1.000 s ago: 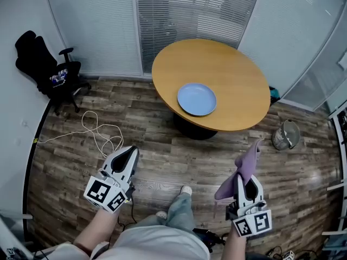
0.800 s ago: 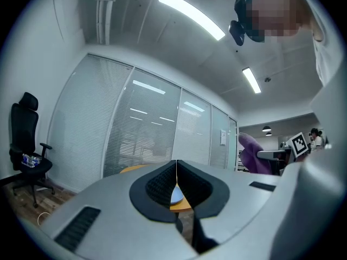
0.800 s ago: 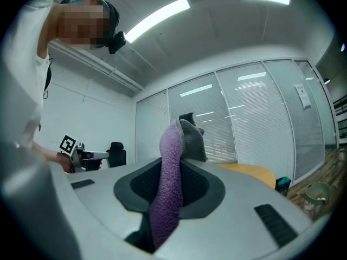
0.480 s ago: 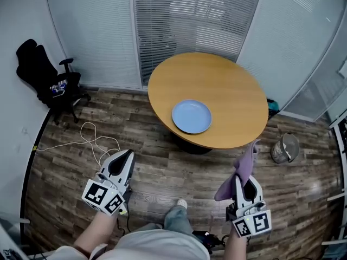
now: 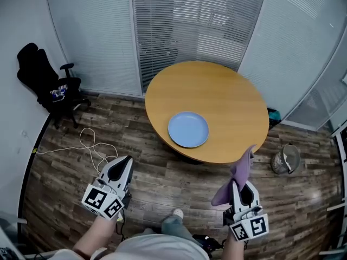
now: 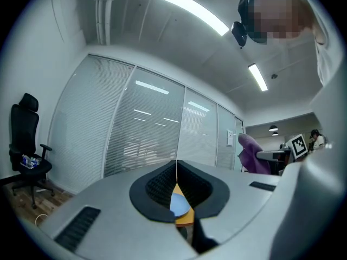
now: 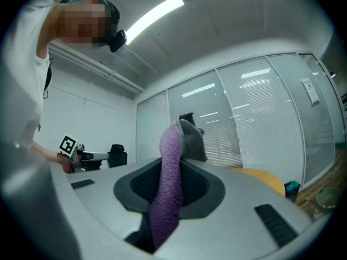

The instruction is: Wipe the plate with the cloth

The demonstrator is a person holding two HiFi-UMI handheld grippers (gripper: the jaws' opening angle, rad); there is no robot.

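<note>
Approach step, wiping not started, by my read.

- Left gripper [image 5: 122, 164], 7 o'clock in the head view: jaws pressed together, nothing in them, pointing level at the table.
- Right gripper [image 5: 242, 188], 5 o'clock: clamped on the purple cloth [image 5: 235, 177]. One end sticks up past the jaws toward 12, the rest hangs below.
- Floor between person and table: loose white cable [image 5: 93, 145] at 9 o'clock, small bin [image 5: 286, 158] at 3 o'clock.
- Round wooden table [image 5: 222, 93], 12 o'clock, well apart from both grippers.
- Blue plate [image 5: 188, 129] lies flat on the table's 6 o'clock side and looks empty.
- Black chair [image 5: 47, 80], 10 o'clock, by the wall.

Next move probably calls for closing the gap to the table, then lowering the cloth onto the plate. The left gripper may need to steady the rim at 9 o'clock so the plate doesn't slide.
</note>
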